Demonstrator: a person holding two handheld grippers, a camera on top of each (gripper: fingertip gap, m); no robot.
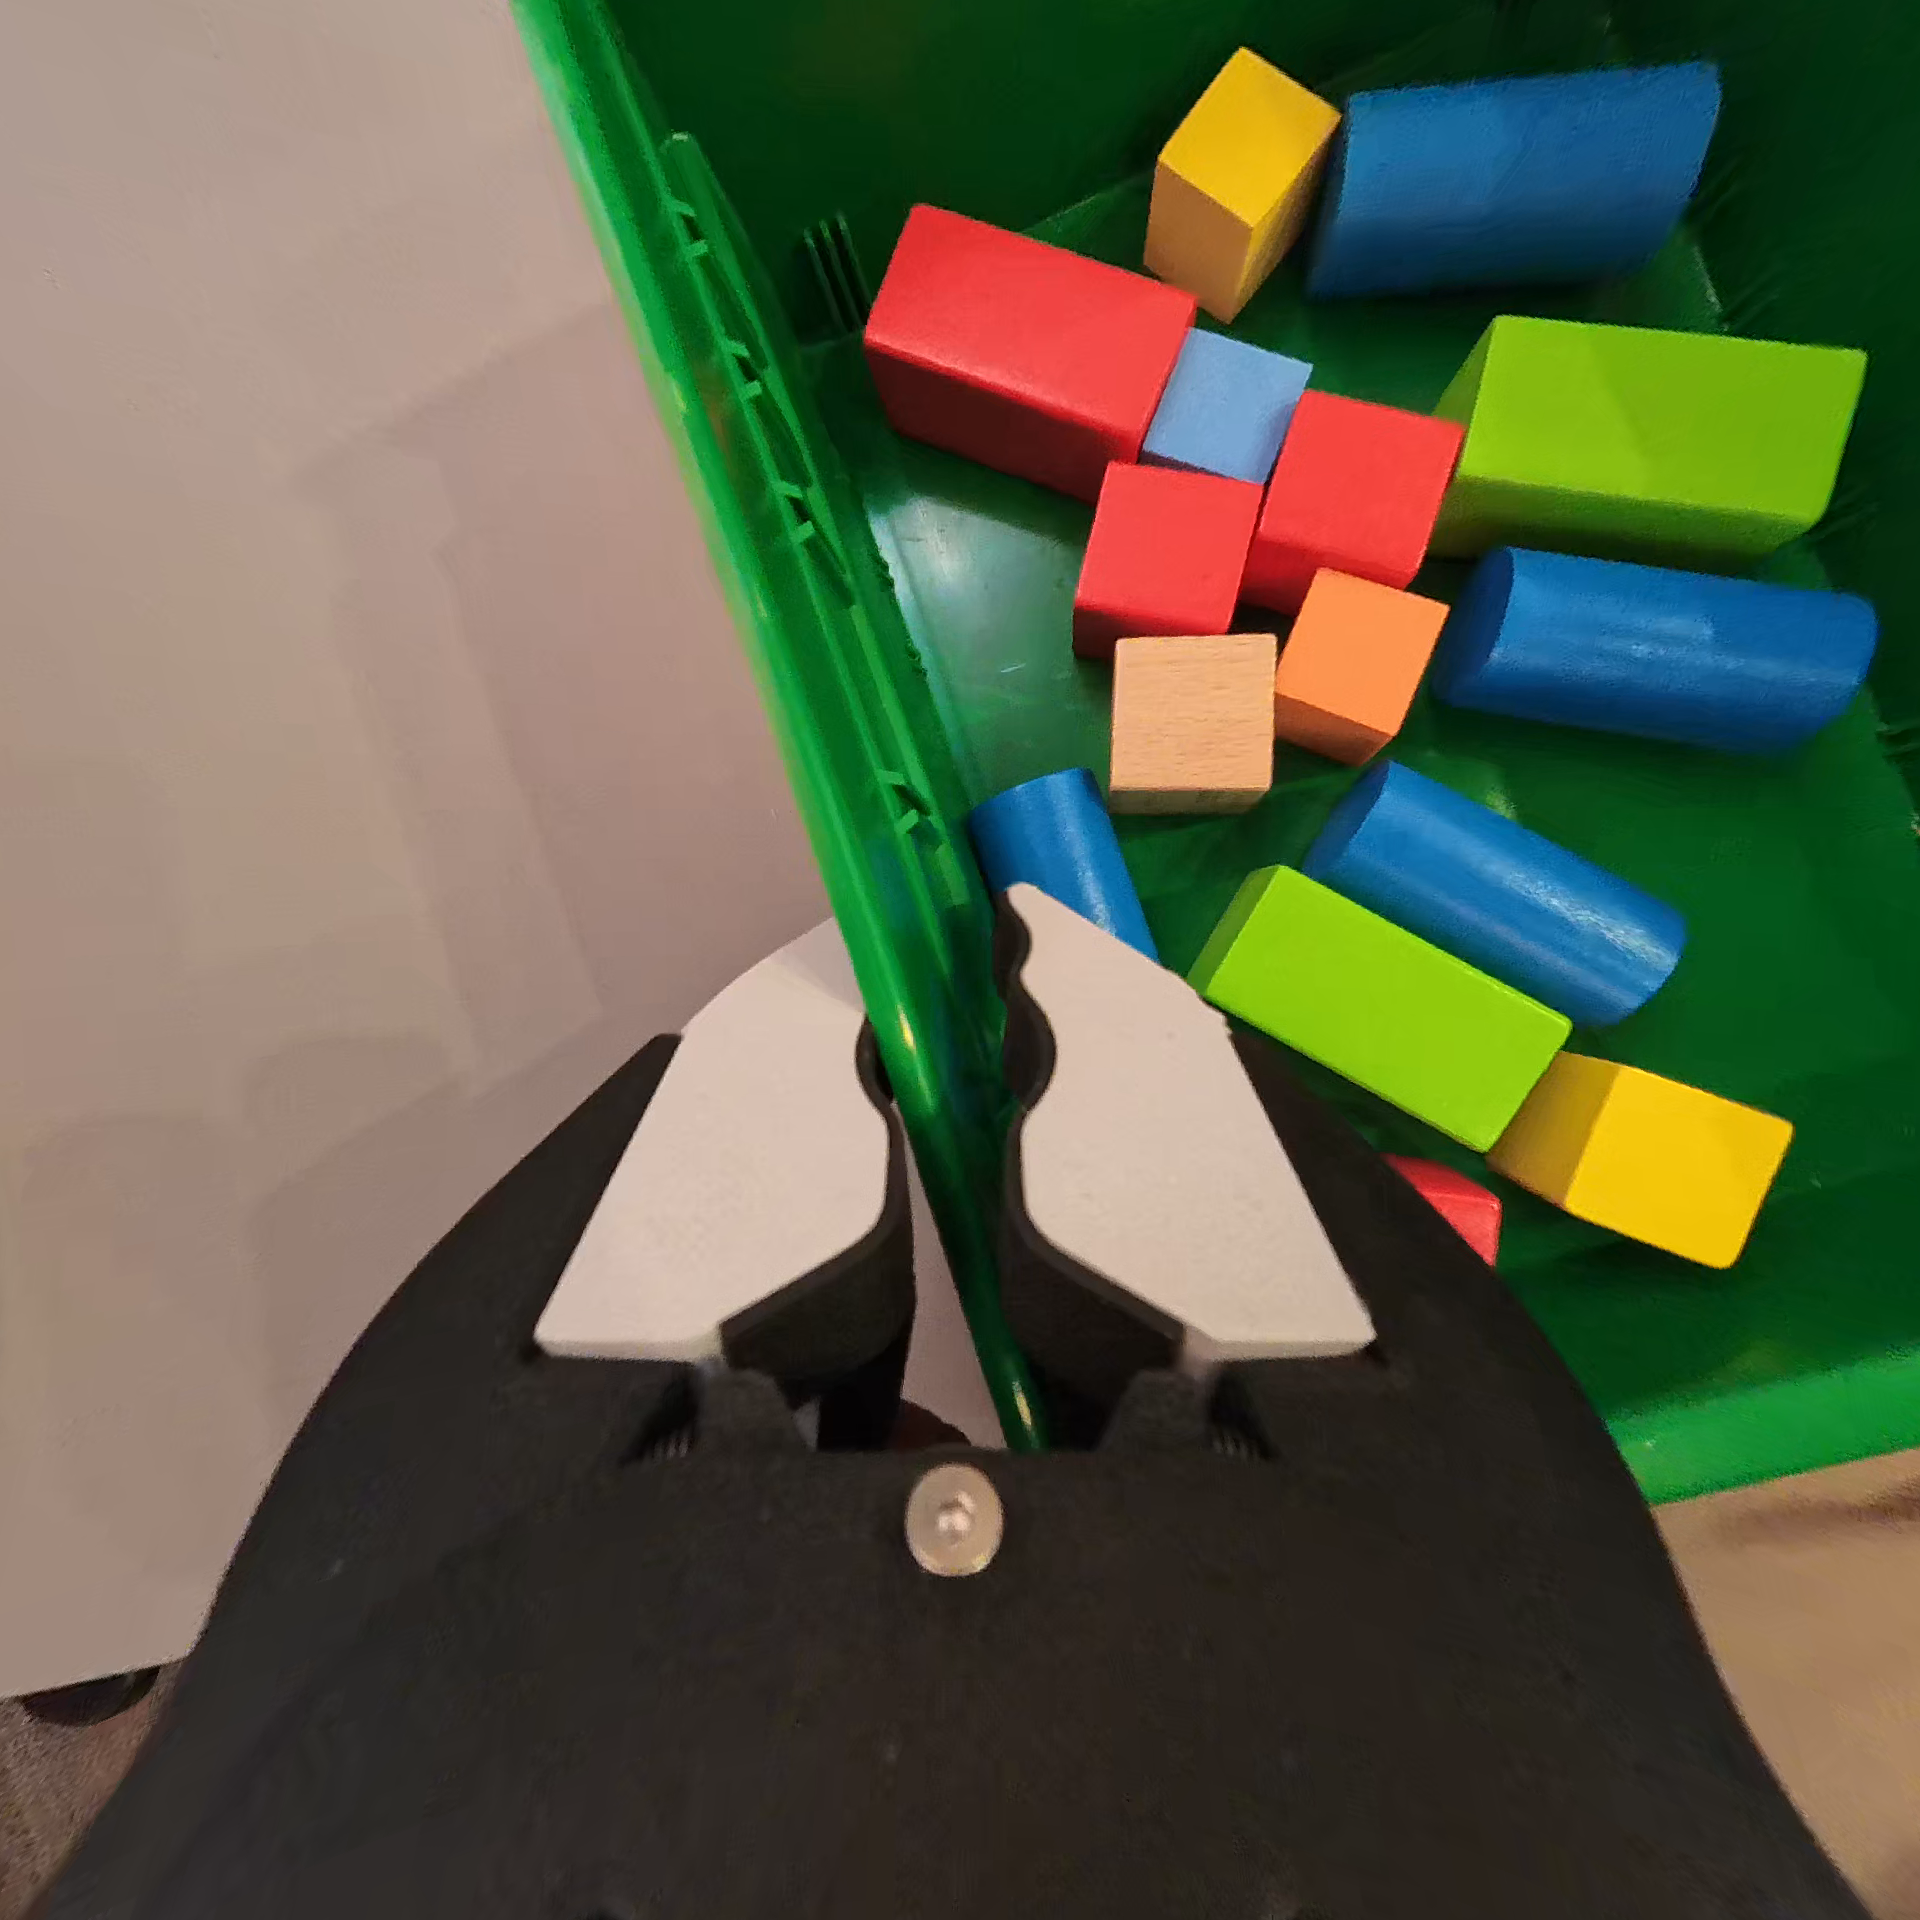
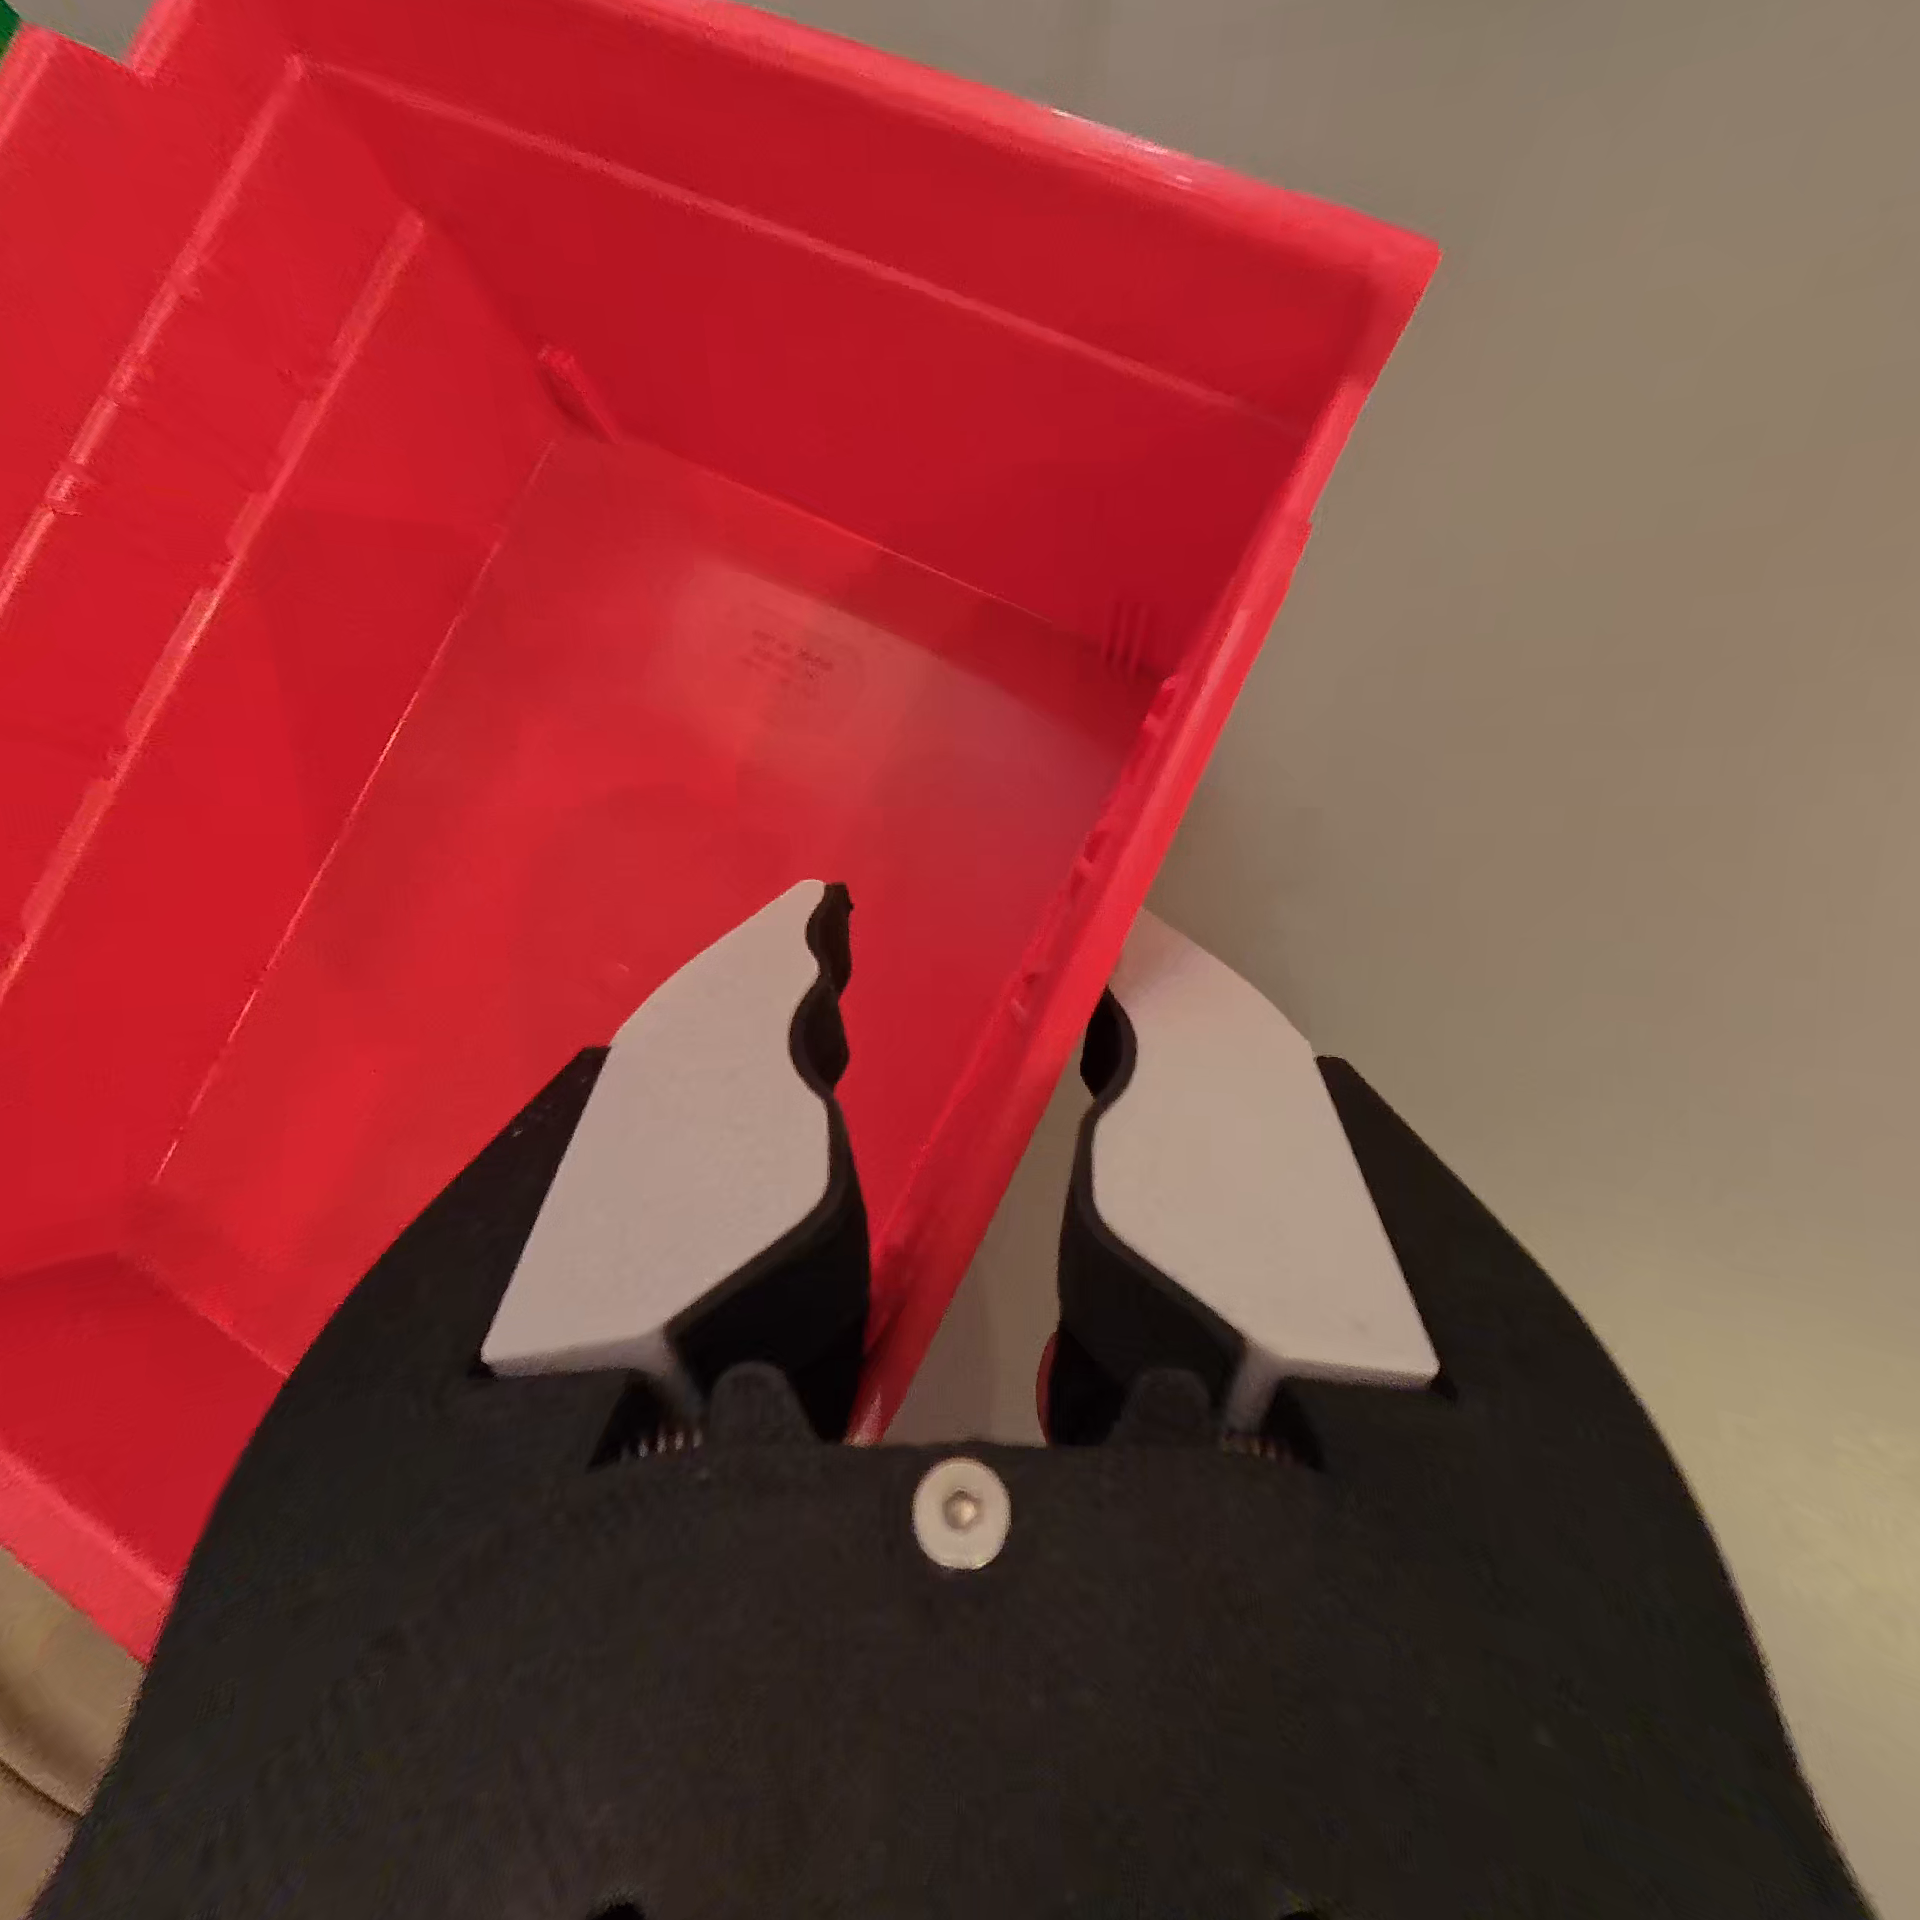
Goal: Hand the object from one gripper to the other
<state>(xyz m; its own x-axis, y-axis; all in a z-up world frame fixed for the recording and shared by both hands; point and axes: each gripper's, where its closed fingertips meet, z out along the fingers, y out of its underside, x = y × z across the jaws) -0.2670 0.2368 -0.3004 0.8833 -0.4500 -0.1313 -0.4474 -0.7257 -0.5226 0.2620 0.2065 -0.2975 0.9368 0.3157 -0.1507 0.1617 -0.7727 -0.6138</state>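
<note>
My left gripper is shut on the left wall of a green bin, with one finger inside and one outside. The bin holds several wooden blocks, among them a red block, a lime green block, a blue cylinder, a yellow block and a plain wood cube. My right gripper is open and straddles the right wall of a red bin that has nothing in it. Its left finger is inside, and its right finger is outside. Neither gripper holds a block.
A pale wall or cabinet side stands left of the green bin. A light surface lies right of the red bin. A sliver of the green bin shows at the top left corner of the right wrist view. The gap from one gripper's tips to the other's is roughly 55 centimeters.
</note>
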